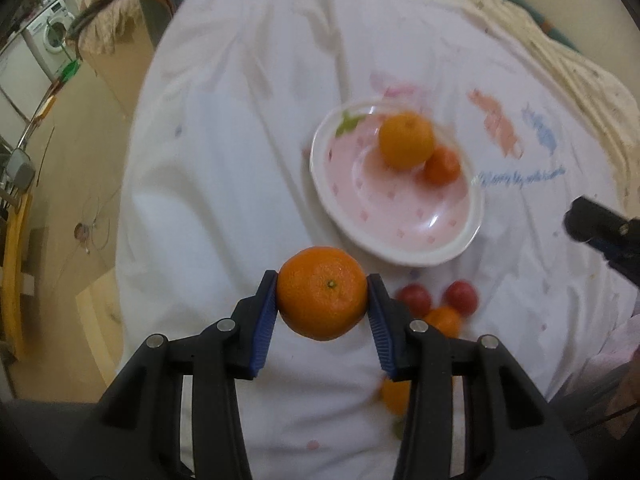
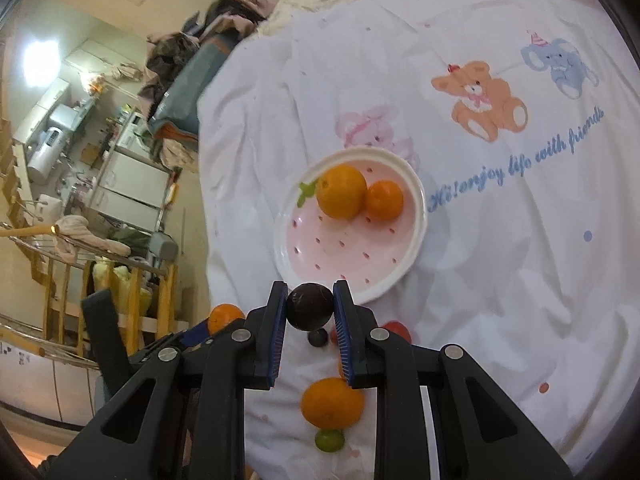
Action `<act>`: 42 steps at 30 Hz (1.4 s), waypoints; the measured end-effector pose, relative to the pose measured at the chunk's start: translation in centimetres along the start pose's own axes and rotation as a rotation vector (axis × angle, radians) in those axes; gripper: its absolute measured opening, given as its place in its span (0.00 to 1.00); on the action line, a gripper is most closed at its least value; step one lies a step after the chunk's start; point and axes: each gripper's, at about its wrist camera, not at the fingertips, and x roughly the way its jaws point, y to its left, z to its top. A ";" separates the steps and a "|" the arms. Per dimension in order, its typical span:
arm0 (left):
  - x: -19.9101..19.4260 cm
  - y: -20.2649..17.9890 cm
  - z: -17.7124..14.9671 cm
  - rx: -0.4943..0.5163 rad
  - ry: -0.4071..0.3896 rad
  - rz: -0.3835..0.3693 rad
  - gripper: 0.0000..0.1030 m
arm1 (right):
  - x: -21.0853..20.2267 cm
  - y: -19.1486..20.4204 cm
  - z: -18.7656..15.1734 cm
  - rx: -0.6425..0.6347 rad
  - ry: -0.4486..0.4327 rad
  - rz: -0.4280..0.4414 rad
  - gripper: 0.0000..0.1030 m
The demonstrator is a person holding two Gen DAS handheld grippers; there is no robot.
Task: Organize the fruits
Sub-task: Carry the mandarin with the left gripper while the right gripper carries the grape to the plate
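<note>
Washing machine (image 1: 54,34), wooden railing (image 2: 60,292)

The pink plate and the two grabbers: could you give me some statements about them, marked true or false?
1. The left gripper holds an orange. True.
2. The right gripper is empty. False: it is shut on a dark round fruit.
3. The plate holds two orange fruits. True.
4. The plate holds a red tomato. False: the red fruits lie on the white cloth.
5. A small green fruit lies on the cloth. True.
</note>
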 end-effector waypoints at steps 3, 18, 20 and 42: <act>-1.1 -0.6 1.7 0.008 -0.030 -0.014 0.38 | -0.6 0.4 0.8 -0.011 -0.038 0.013 0.24; 1.8 -2.2 8.2 0.058 -0.054 -0.029 0.38 | 0.6 1.3 5.5 -0.090 -0.138 0.033 0.24; 2.9 -1.6 8.3 0.033 -0.036 -0.043 0.38 | 1.5 0.6 6.1 -0.080 -0.126 0.018 0.24; 11.8 -2.7 11.1 0.068 0.082 -0.100 0.38 | 11.7 -4.7 10.9 -0.004 0.049 -0.058 0.24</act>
